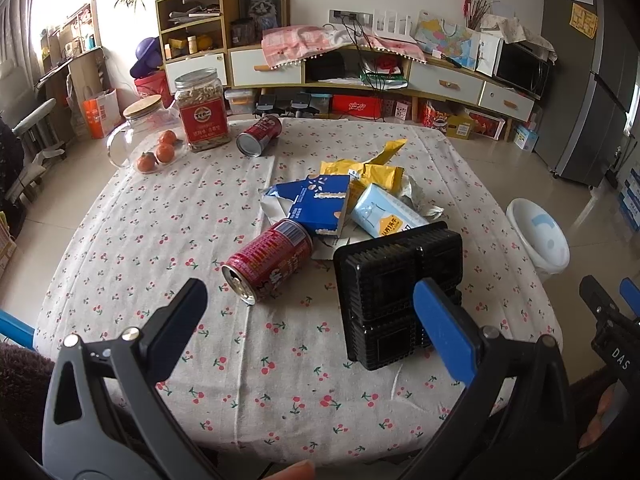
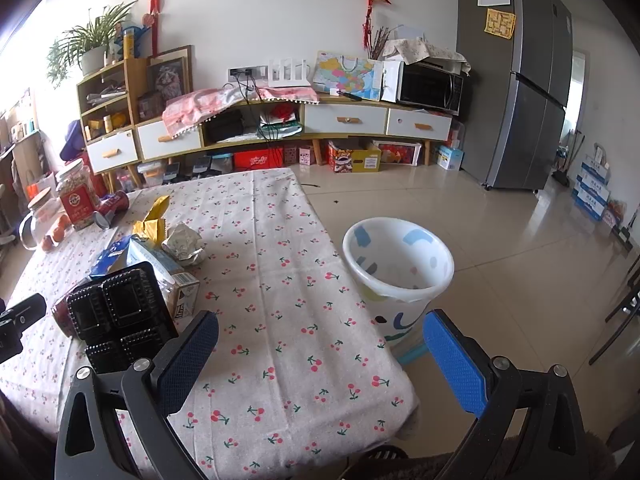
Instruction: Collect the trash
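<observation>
Trash lies on the cherry-print tablecloth [image 1: 120, 240]: a red can [image 1: 268, 266] on its side, a black plastic tray [image 1: 400, 296], a torn blue box [image 1: 320, 204], a light blue carton [image 1: 384, 212], a yellow wrapper [image 1: 372, 168], crumpled foil [image 2: 184, 244] and a second red can [image 1: 258, 134] further back. My left gripper [image 1: 308, 304] is open and empty, just short of the near can and the tray. My right gripper [image 2: 320, 344] is open and empty over the table's right edge, with the tray [image 2: 116, 316] to its left. A white bin [image 2: 396, 276] stands on the floor beside the table.
At the table's far left stand a jar of seeds [image 1: 202, 110], a glass jug [image 1: 140, 124] and three oranges [image 1: 160, 152]. A low cabinet [image 2: 348, 120] runs along the back wall, with a fridge [image 2: 516, 80] at the right.
</observation>
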A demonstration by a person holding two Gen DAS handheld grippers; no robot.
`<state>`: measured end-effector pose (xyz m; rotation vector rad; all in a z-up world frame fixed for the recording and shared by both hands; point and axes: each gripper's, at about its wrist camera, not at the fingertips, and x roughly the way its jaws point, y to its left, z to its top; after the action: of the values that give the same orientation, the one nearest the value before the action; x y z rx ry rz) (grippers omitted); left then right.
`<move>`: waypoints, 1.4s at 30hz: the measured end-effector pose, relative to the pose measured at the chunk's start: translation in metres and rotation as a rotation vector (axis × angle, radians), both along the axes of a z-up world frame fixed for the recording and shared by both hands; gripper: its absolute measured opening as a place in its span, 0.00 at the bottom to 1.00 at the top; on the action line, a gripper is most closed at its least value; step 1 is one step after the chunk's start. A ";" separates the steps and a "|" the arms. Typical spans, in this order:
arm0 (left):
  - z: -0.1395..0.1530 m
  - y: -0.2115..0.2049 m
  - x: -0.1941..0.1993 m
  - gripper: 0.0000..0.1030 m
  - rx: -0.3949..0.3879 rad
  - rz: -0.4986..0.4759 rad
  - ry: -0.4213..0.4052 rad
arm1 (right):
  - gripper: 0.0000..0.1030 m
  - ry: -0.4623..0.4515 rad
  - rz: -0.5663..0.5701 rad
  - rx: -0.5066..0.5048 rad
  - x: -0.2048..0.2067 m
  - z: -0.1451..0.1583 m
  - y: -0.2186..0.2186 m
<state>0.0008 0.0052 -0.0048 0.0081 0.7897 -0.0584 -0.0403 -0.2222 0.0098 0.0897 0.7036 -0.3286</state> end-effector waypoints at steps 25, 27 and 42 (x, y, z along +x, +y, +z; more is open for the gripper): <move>-0.002 0.002 0.001 0.99 0.017 -0.014 0.007 | 1.00 -0.017 0.014 0.003 0.001 0.006 0.002; -0.003 0.003 0.001 0.99 0.017 -0.013 0.008 | 1.00 -0.018 0.014 0.003 0.001 0.006 0.003; -0.007 0.007 -0.002 0.99 0.019 -0.016 0.014 | 1.00 -0.014 0.007 0.009 0.002 0.003 0.002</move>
<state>-0.0008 0.0124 -0.0116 0.0320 0.8044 -0.0664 -0.0383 -0.2202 0.0129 0.0979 0.6916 -0.3183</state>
